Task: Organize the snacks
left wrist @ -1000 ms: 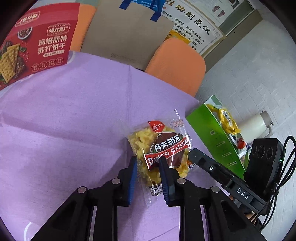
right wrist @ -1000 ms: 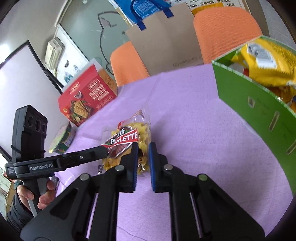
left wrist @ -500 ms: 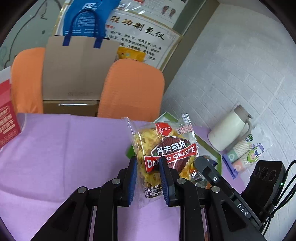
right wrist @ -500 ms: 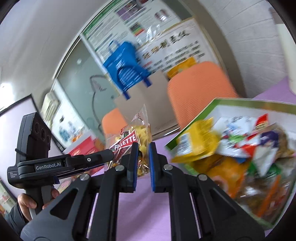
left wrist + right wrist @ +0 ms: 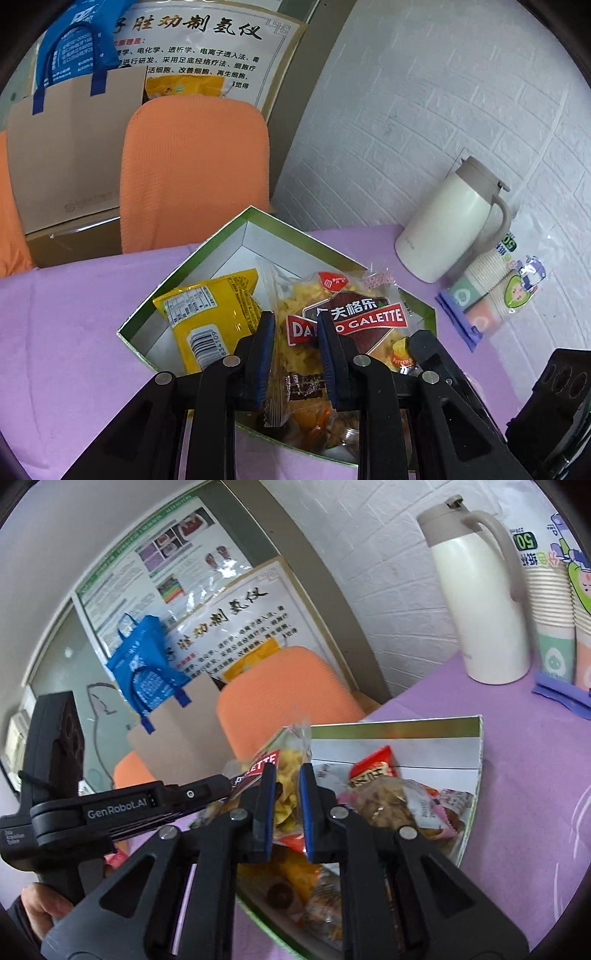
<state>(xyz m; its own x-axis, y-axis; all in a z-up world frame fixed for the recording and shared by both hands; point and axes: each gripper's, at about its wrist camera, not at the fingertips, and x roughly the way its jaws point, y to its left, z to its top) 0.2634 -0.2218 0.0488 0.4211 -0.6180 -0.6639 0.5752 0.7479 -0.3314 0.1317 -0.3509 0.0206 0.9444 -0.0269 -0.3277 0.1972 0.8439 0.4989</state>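
Both tools clamped on galette packet above green box, yellow bag only in left view

Two grippers, one galette packet, one green box holding perhaps seven snack packs, one yellow pack, one thermos jug, two cup stacks, two orange chairs, two bags.

I see green-rimmed, white-lined box; yellow packet with black barcode; clear galette bag, yellow contents, red banner; purple tablecloth; cream jug; orange chair.
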